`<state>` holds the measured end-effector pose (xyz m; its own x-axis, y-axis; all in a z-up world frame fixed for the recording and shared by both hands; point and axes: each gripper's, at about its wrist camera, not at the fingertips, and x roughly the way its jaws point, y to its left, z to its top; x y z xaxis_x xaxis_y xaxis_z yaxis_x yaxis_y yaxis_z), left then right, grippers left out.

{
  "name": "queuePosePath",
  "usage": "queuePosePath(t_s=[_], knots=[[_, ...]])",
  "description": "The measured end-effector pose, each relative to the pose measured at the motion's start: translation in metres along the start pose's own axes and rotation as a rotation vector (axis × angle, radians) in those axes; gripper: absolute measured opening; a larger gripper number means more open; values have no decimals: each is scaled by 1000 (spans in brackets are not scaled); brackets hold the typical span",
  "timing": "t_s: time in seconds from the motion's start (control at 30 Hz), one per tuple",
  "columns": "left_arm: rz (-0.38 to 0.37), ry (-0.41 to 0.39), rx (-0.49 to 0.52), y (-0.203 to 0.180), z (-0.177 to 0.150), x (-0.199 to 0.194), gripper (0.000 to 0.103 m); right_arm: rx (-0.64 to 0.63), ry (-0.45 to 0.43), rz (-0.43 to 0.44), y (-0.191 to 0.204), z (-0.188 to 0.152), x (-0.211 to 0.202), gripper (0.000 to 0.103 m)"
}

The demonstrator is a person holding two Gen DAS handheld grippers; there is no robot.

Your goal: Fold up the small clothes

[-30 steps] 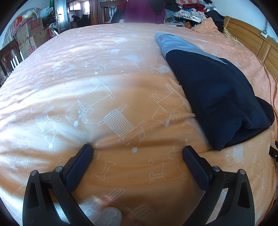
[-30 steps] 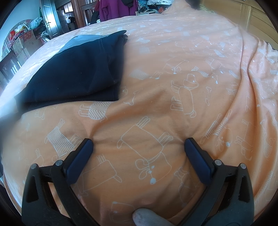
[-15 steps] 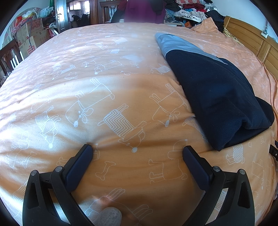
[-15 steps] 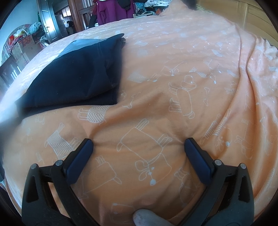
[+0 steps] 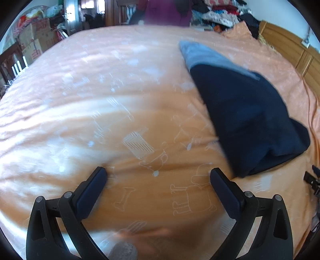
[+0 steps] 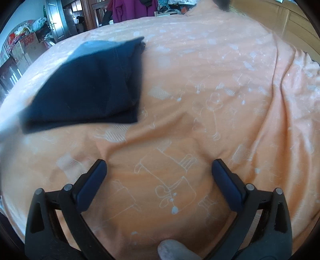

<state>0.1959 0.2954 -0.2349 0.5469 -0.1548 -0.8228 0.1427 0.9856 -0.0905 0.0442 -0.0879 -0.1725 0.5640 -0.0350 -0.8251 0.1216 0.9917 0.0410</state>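
A folded navy garment (image 5: 248, 112) with a grey-blue end lies on the orange bedspread (image 5: 100, 104), to the right in the left wrist view. The same garment (image 6: 90, 86) sits upper left in the right wrist view. My left gripper (image 5: 158, 176) is open above bare bedspread, its right fingertip close to the garment's near corner. My right gripper (image 6: 159, 167) is open too, over the bedspread (image 6: 220, 90) to the right of the garment, holding nothing. Both views are motion-blurred.
A wooden headboard (image 5: 290, 50) runs along the right. A pile of clothes (image 5: 216, 14) and a person in a purple top (image 5: 166, 10) are beyond the bed's far edge. Cardboard boxes (image 5: 32, 44) and a chair stand at far left.
Both grippers have shifted, blurring the views. In the left view the garment's near corner now lies closer to the right finger. In the right view the garment looms larger and nearer.
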Motion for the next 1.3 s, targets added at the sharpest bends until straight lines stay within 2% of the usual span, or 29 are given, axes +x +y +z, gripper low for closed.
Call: queuePosePath(t_s=[0.07,0.13,0.17,0.27,0.33,0.4,0.5,0.6,0.7,1.0,1.3], knots=[[17,-60,10,-4,5,-23,103,-15,-40,-8,4,6,-19,103],[43,-162,33,-11,14,-60,103,-36,-105,-13,11,17,-49,103],[40,-245,43,-16,19,-87,103,-45,-136,-5,15,22,-63,103],[-14,-457,79,-29,28,-159,103,-65,-233,15,30,38,-114,103],[-29,-537,126,-40,31,-198,103,-76,-311,22,40,46,-149,103],[-8,-655,186,-57,29,-246,103,-103,-388,1,52,53,-179,103],[-65,-766,198,-72,24,-304,103,-117,-459,28,64,62,-213,103],[-108,-762,191,-78,23,-331,103,-102,-420,89,68,70,-220,103],[-123,-748,159,-80,17,-345,103,-109,-411,56,75,75,-219,103],[-165,-706,128,-84,1,-351,103,-81,-366,37,82,71,-221,103],[-187,-713,132,-87,-7,-355,103,-108,-365,30,88,70,-225,103]])
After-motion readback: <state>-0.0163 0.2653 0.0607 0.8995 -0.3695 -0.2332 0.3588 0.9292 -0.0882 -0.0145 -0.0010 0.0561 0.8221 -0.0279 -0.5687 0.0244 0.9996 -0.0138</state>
